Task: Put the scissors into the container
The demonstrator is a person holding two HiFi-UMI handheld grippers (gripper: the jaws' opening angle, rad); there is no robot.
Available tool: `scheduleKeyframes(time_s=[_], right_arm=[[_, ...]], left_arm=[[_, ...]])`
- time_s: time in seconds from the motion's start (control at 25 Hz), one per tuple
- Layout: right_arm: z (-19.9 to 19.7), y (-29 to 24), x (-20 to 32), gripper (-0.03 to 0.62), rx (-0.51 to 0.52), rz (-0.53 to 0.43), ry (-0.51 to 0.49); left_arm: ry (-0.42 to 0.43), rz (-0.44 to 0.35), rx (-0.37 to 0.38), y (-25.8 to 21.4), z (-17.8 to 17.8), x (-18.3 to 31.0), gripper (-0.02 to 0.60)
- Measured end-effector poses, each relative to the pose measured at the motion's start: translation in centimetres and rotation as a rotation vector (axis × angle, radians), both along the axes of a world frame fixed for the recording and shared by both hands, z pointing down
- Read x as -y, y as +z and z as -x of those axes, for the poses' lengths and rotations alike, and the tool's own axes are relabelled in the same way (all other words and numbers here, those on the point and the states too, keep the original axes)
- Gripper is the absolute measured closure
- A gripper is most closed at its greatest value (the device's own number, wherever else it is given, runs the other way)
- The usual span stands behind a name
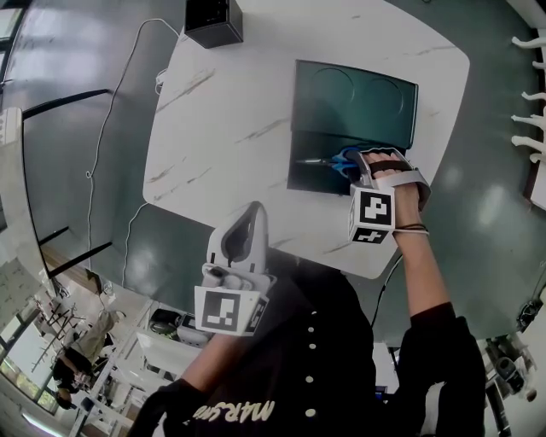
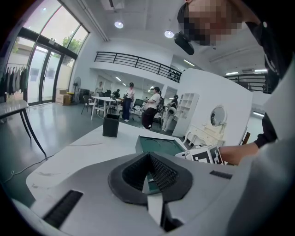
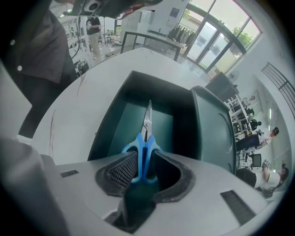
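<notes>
Blue-handled scissors lie with closed blades pointing left inside the dark green container, whose lid is folded back flat on the table. My right gripper reaches into the container from its right end. The scissor handles sit between its jaws. The left pad lies against a handle and a gap shows at the right pad, so it stands open. My left gripper hangs off the table's near edge with its jaws together and nothing in them.
The white marbled table carries a black box at its far left corner. A white cable runs over the floor to the left. The container also shows in the left gripper view. People stand far off.
</notes>
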State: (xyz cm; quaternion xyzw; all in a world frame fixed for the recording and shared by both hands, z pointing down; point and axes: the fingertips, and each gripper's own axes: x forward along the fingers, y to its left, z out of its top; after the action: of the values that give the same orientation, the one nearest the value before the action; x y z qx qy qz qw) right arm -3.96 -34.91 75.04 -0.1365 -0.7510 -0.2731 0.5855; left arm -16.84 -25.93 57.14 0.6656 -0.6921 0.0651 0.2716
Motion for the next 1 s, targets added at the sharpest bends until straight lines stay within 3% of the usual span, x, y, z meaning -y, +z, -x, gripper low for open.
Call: scheduleKeyframes(time_s=[0.32, 0.64, 0.8, 1.0], right_arm=[[-0.2, -1.4, 0.3, 0.459, 0.042, -0.013, 0.054], [-0.5, -6.1, 0.7, 0.560, 0.109, -0.042, 0.102], [0.0, -10.7, 0.8, 0.580, 0.225, -0.063, 0.143], [0.4, -16.4, -0.7, 0.580, 0.362, 0.043, 0.258]], left_arm=[[0.012, -0.023, 0.010, -1.4, -0.2, -0.1, 0.554], [0.053, -0.095, 0.037, -5.1, -0.9, 0.9, 0.554], [0.069, -0.140, 0.036, -7.9, -1.3, 1.4, 0.554], [0.093, -0.217, 0.061, -11.8, -1.3, 2.1, 0.554]])
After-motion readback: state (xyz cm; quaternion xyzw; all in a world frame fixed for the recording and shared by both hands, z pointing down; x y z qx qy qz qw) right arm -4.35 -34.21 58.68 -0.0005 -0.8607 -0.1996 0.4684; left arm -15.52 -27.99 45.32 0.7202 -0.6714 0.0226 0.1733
